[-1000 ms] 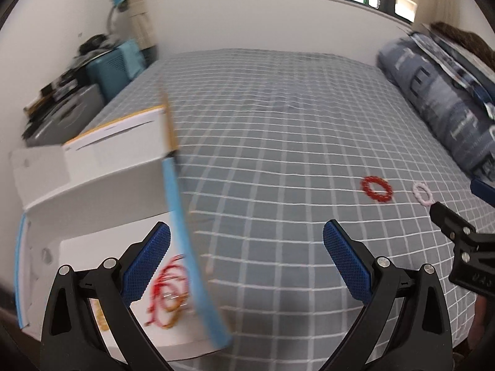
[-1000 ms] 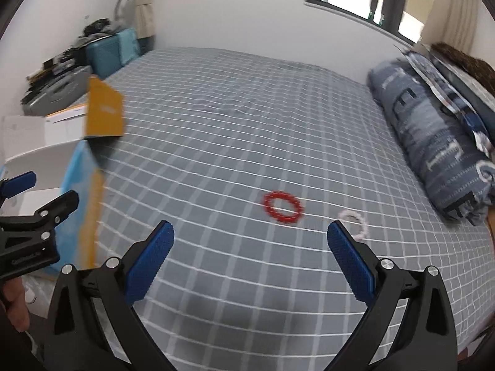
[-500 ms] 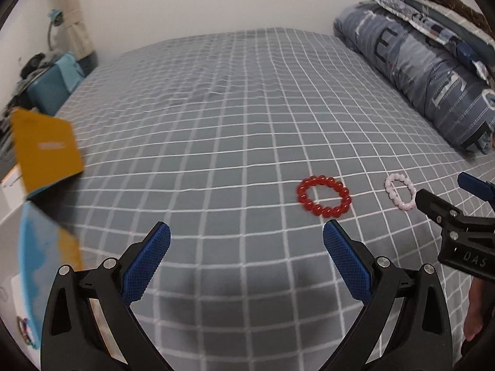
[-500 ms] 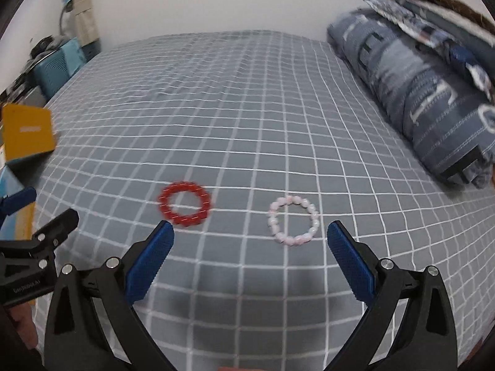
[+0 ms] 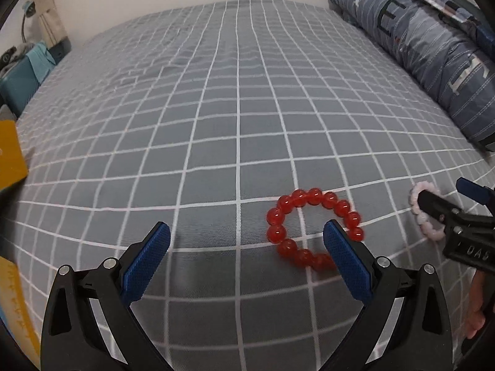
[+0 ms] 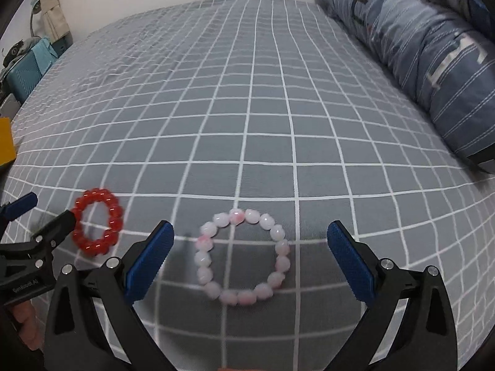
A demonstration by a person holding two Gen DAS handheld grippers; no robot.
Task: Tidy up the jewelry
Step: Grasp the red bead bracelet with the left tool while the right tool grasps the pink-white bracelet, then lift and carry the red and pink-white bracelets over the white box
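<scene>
A red bead bracelet (image 5: 312,227) lies flat on the grey checked bedsheet (image 5: 235,108). My left gripper (image 5: 247,241) is open and empty; its right finger overlaps the bracelet's right side, the bracelet being mostly between the jaws. A pale pink bead bracelet (image 6: 243,255) lies flat between the wide-open jaws of my right gripper (image 6: 250,241), which is empty. The red bracelet also shows in the right wrist view (image 6: 97,225), beside the left gripper's finger. The pink bracelet (image 5: 428,213) shows partly behind the right gripper in the left wrist view.
A rolled blue striped duvet (image 5: 433,49) lies along the right side of the bed. An orange box flap (image 5: 9,154) stands at the left edge. Teal luggage (image 5: 21,77) sits beyond the bed's far left corner.
Both grippers have moved forward and down toward the bracelets, which look larger and nearer. The box has slid out to the left edge. Both stay open.
</scene>
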